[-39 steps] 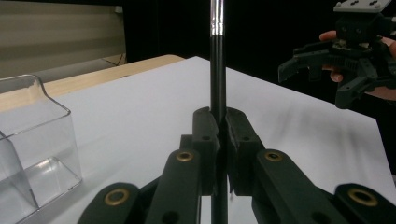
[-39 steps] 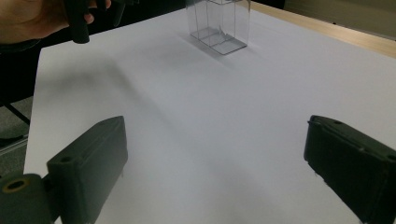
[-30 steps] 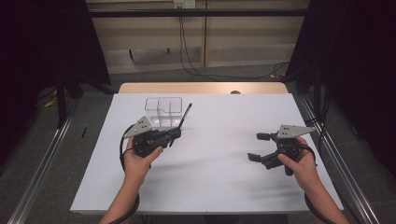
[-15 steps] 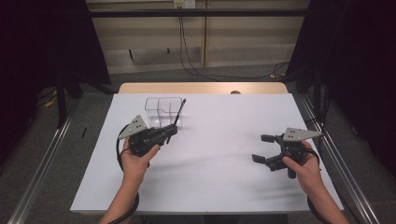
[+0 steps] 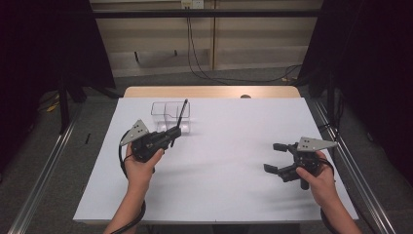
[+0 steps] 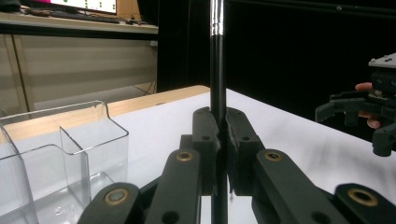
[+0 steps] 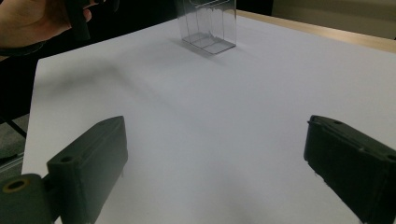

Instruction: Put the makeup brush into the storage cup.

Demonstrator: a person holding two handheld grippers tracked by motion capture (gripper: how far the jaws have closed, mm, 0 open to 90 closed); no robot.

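Observation:
My left gripper (image 5: 174,132) is shut on a thin black stick with a silver band (image 5: 182,112), which rises tilted from the jaws toward the clear box. In the left gripper view the stick (image 6: 217,70) stands upright, pinched between both pads (image 6: 205,140). The clear plastic box with compartments (image 5: 163,109) stands just beyond the gripper, seen close at left (image 6: 70,140) and far off (image 7: 208,23). My right gripper (image 5: 271,157) is open over the white table at the right, nothing between its jaws (image 7: 215,154).
A white sheet covers the table (image 5: 219,195), with a wooden edge (image 5: 209,91) at the back. Cables hang down the far wall (image 5: 195,44). Metal rails (image 5: 44,170) run along both sides of the table. The right gripper appears far off (image 6: 355,112) from the left.
The stick's tip has swung left and now stands more upright beside the box. The left hand shifted slightly left; the right gripper drifted a little to the right and nearer.

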